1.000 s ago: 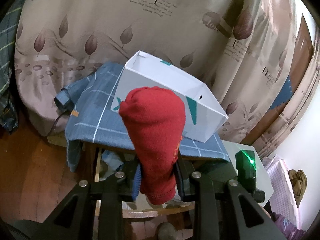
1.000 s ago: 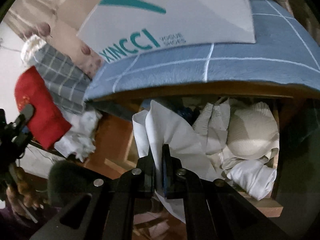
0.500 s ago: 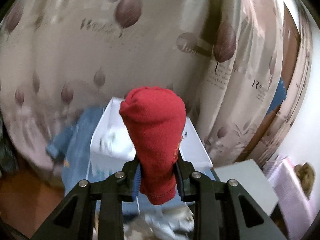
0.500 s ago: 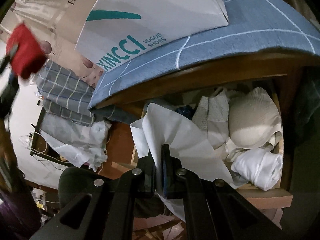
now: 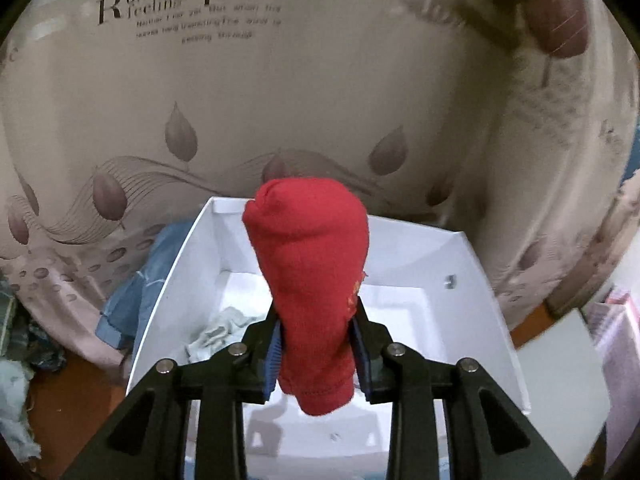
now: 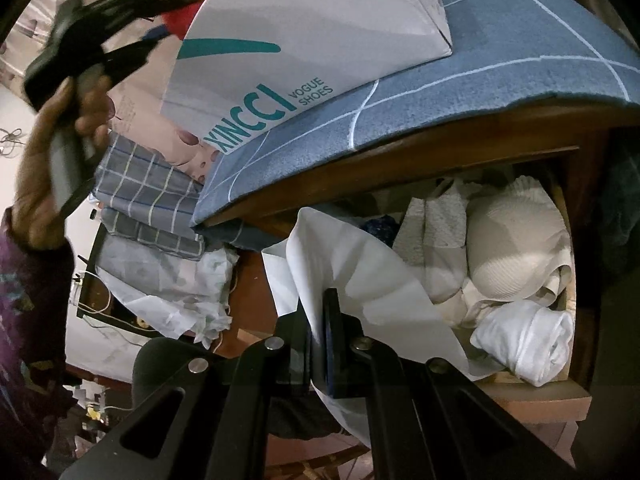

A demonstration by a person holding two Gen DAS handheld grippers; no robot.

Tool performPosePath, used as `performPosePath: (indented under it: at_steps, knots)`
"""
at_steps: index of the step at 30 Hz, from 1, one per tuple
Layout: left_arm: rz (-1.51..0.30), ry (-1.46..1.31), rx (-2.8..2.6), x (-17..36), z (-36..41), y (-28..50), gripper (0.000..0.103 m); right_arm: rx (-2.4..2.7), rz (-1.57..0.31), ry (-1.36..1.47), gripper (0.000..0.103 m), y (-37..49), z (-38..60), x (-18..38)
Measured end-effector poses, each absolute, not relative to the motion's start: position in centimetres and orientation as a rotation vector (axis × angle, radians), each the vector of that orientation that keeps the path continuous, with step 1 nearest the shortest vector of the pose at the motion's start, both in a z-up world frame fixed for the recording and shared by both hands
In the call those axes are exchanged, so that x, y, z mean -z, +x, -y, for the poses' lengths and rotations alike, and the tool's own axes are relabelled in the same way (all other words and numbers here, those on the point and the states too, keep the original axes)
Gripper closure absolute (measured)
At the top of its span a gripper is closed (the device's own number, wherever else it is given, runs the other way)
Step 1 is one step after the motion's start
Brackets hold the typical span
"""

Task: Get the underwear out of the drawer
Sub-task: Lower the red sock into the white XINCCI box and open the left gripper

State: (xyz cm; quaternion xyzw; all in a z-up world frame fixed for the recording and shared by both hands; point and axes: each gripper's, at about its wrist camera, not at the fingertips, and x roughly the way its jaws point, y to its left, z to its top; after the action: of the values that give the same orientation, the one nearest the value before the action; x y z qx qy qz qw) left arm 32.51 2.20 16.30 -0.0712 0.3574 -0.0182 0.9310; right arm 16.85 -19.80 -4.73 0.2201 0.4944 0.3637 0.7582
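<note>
Over the white cardboard shoebox (image 5: 460, 320), the left gripper (image 5: 316, 340) is opening around the red knitted garment (image 5: 308, 272); released off-centre, it could snag the rim. The right gripper (image 6: 320, 344) stays clenched on white cloth (image 6: 360, 280) at the wooden drawer (image 6: 536, 396).

A beige curtain (image 5: 280, 92) printed with brown leaves and the words "Romantic feeling" fills the background. Below it, reddish-brown wooden floor (image 5: 80, 404) shows at the lower left. A blue cloth with white grid lines (image 6: 460, 92) covers the wooden surface (image 6: 420, 160). Folded grey checked bedding (image 6: 148, 196) is stacked beside it. Lighting is dim and warm.
</note>
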Motion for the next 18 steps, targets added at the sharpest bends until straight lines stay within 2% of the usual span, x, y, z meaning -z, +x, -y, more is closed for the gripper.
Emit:
performPosePath:
  at_steps: [9, 18]
  knots:
    - [-0.689, -0.184, -0.023, -15.4, -4.6, 32.8, 0.056, -0.792, -1.082, 0.491, 0.099, 16.9, 19.8, 4.8]
    - [-0.543, -0.203, -0.019, -16.6, -6.7, 24.4, 0.051, -0.787, -1.068, 0.525, 0.099, 16.6, 20.5, 4.3]
